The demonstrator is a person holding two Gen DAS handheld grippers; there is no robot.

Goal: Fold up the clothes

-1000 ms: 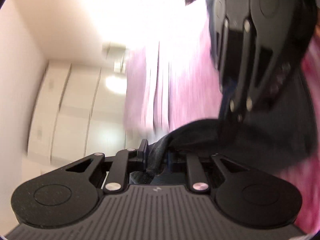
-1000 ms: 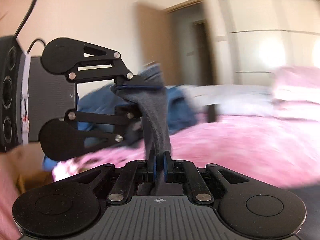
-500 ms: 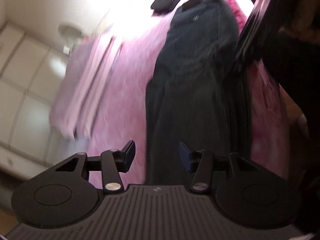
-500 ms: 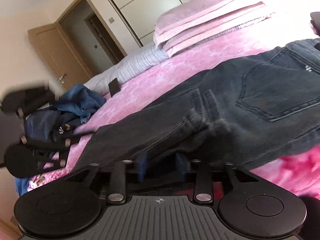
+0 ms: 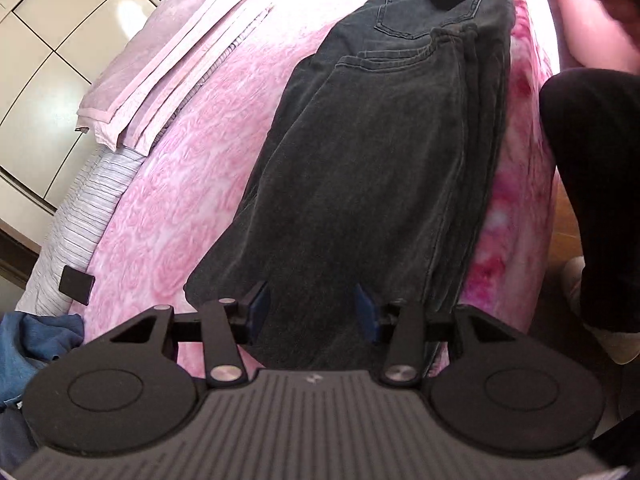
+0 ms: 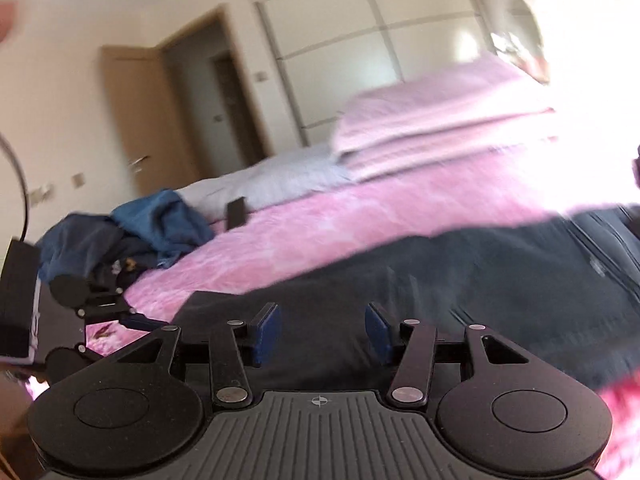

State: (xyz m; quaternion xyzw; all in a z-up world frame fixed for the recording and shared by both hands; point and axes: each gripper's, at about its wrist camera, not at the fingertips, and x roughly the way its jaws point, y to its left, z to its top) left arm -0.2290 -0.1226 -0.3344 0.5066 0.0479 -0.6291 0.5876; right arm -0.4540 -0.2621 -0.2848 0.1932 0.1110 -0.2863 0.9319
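Home bedroom, bed w/ pink floral cover (image 5: 172,184) mid-frame, folded pink blankets (image 6: 440,128) upper right, built-in wardrobe (image 6: 340,52) top centre, wooden door (image 6: 132,120) left, clothes pile (image 6: 132,232) lower left

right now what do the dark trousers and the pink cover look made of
Trousers: likely washed black denim, matte; stitched seams and a patch back pocket show. Cover: probably soft plush or fleece, with a mottled rose-like pattern; the look leaves it open.
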